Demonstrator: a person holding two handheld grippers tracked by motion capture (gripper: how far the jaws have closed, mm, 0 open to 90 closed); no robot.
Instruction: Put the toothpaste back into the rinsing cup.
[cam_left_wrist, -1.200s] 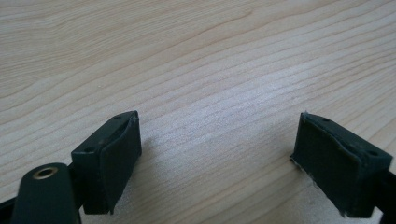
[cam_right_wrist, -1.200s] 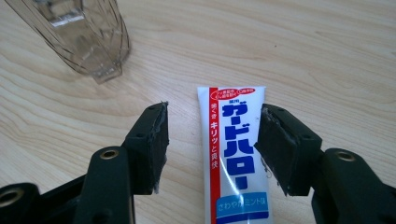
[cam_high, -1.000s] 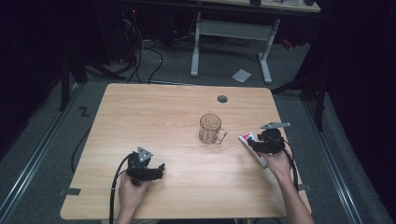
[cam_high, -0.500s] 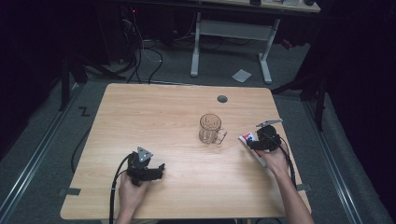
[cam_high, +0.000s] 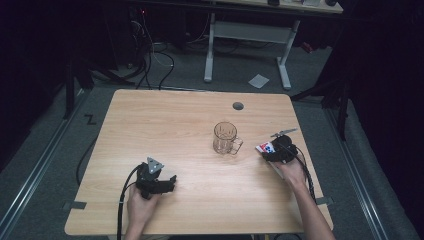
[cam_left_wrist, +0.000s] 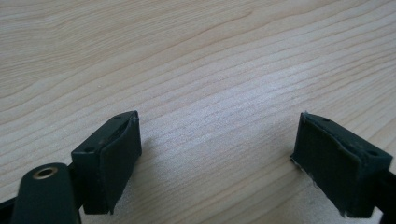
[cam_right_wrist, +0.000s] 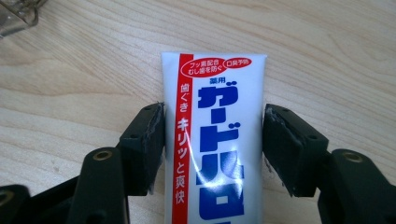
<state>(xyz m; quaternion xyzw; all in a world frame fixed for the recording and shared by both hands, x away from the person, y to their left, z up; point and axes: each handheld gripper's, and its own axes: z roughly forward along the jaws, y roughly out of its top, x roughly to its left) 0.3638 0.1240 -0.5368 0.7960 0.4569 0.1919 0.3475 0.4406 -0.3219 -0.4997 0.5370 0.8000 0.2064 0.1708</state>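
Observation:
A white toothpaste tube (cam_right_wrist: 215, 140) with a red stripe and blue lettering lies flat on the wooden table (cam_high: 165, 125) at the right, seen as a small white patch, the tube (cam_high: 265, 147), in the high view. My right gripper (cam_right_wrist: 214, 144) straddles it, one pad at each long edge. Its jaws have just been opening, and the tube rests between them on the wood, not squeezed. That right gripper (cam_high: 272, 152) is low over the table. My left gripper (cam_high: 170, 182) sits near the front left, and in its own view the left gripper (cam_left_wrist: 217, 154) is wide open over bare wood.
A clear glass mug (cam_high: 225, 138) with a handle stands near the table's middle, left of the tube; its edge, the mug (cam_right_wrist: 16, 14), shows at the top left of the right gripper view. A cable hole (cam_high: 238, 106) lies at the back. Cables trail from both grippers.
My right gripper has shifted a little left and lower over the tube, and its jaws stand wider. The left gripper has not moved.

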